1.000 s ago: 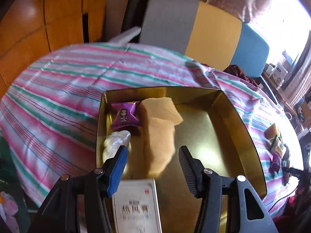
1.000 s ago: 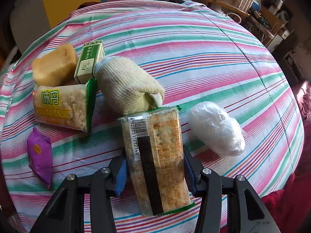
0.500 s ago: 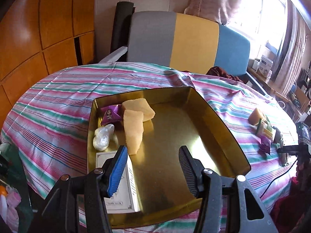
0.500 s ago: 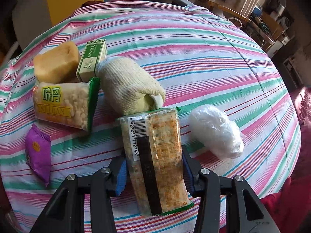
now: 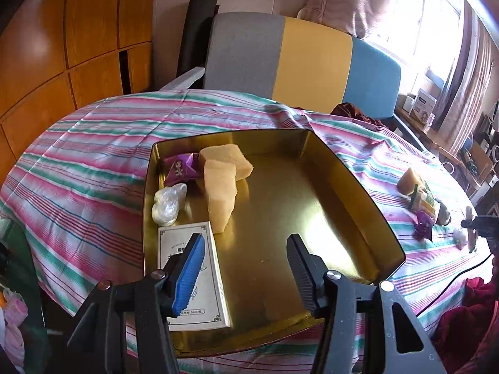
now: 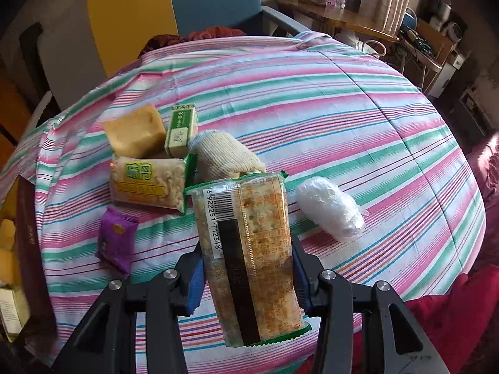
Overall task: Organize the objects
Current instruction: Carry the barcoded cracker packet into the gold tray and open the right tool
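Your right claw [image 6: 248, 275] pinching the cracker packet [image 6: 249, 258] above the striped bench [image 6: 343, 109], your left claw [image 5: 246, 268] spread empty over the gold tray [image 5: 358, 205].

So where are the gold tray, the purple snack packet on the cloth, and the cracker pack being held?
gold tray [image 5: 352, 184], left wrist view, on its right inner wall.
purple snack packet [image 6: 116, 241], right wrist view, middle of the wrapper.
cracker pack [image 6: 249, 258], right wrist view, on the dark strip at its middle.

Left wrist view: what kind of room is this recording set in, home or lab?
Most likely a lived-in home room: a striped tablecloth covers the table, a tricolour sofa stands behind it, and wooden cabinet panels and a curtained window flank it.
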Demonstrator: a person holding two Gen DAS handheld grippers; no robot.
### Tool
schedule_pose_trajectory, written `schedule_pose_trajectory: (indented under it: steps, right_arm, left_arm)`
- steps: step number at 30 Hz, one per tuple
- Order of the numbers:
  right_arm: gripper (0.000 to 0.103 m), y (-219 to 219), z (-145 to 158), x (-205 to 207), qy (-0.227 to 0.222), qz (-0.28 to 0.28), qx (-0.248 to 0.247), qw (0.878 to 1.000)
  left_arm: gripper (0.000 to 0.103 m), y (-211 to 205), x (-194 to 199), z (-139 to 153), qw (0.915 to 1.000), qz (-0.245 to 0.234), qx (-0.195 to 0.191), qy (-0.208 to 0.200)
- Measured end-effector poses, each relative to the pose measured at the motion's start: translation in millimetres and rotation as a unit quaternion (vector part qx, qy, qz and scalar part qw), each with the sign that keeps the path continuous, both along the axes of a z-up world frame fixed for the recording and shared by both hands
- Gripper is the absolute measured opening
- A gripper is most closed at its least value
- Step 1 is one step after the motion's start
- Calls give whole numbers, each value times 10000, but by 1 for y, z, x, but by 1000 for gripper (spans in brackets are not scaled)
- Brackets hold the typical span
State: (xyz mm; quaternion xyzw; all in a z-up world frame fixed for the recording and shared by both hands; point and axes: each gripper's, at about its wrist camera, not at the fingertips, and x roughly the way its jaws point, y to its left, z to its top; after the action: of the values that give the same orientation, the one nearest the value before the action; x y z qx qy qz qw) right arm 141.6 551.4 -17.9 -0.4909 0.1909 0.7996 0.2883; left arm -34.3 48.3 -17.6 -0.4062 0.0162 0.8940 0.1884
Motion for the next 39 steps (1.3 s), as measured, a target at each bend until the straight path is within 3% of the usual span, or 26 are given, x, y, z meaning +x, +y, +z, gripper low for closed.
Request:
schedule_pose_trajectory:
  steps: [5, 11, 15, 20, 25, 30, 33, 36, 39]
  right_arm:
    - [48, -23, 20, -45, 558, 573, -187, 9966]
    - [48, -114, 45, -103, 968, 1864, -625, 9757]
    - [48, -192, 45, -153, 916, 2762, -944, 9521]
    - [48, -279, 9, -215, 365, 3480, -1056, 9308]
    - [48, -323, -38, -258, -194, 3424, -1225, 9313]
    - [48, -342, -63, -285, -485, 3158, -1392, 9373]
    - [51, -345, -70, -293, -413, 2955, -1877, 9358]
    - [57, -346, -75, -297, -173, 2832, -2526, 9250]
    - [57, -348, -76, -294, -30, 2877, -2614, 9214]
  left_arm:
    - [55, -4, 1, 2, 10000, -9, 61, -3]
    - [55, -25, 1, 18, 9997, 72, 149, 170]
    - [55, -49, -5, 21, 9992, 333, 146, 181]
    - [55, -74, -13, 16, 9976, 658, 211, 68]
    - [55, -84, -18, 7, 9968, 735, 311, -73]
    - [55, -83, -19, -5, 9966, 691, 350, -269]
    - [55, -80, -19, -8, 9967, 647, 353, -336]
    - [55, -78, -16, -8, 9969, 615, 355, -329]
    - [55, -77, -14, -7, 9971, 608, 357, -288]
